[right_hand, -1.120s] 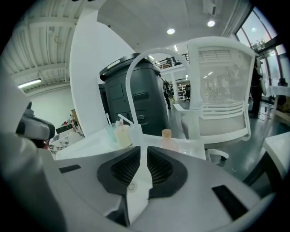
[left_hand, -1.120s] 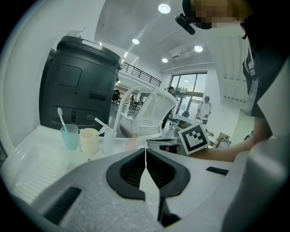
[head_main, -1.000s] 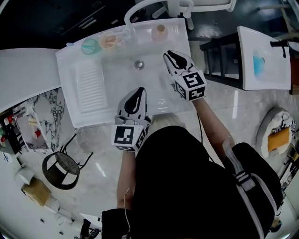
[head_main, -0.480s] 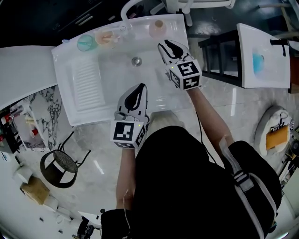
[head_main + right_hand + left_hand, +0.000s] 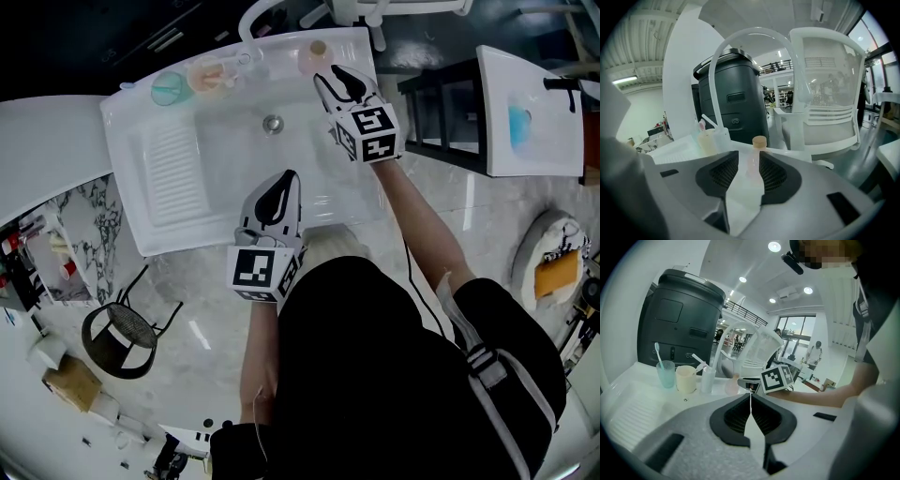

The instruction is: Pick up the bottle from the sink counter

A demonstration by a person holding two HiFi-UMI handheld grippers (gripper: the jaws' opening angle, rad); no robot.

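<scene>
- At the back right corner of the sink (image 5: pixel 173 178), on its rim, the bottle (image 5: pixel 319 56) stands upright.
- Any print on the bottle is too blurred to read.
- The only clear print is a black-and-white square marker (image 5: pixel 373 133) on the cube of each gripper. It is a pattern, not words.
- The bottle has a pale pink, half-clear body and a round tan cap.
- The right gripper (image 5: pixel 336 79) is just beside the bottle, with its tips toward it. Its jaws are opening. In the right gripper view the bottle shows in the gap between them, but the pads do not press on it.
- The left gripper (image 5: pixel 281 183) is over the front part of the sink, well apart from the bottle. Its jaws are closed together with nothing between them.
- A green cup (image 5: pixel 169 89) with a toothbrush and a cream cup (image 5: pixel 208 75) stand on the back rim, left of the bottle.
</scene>
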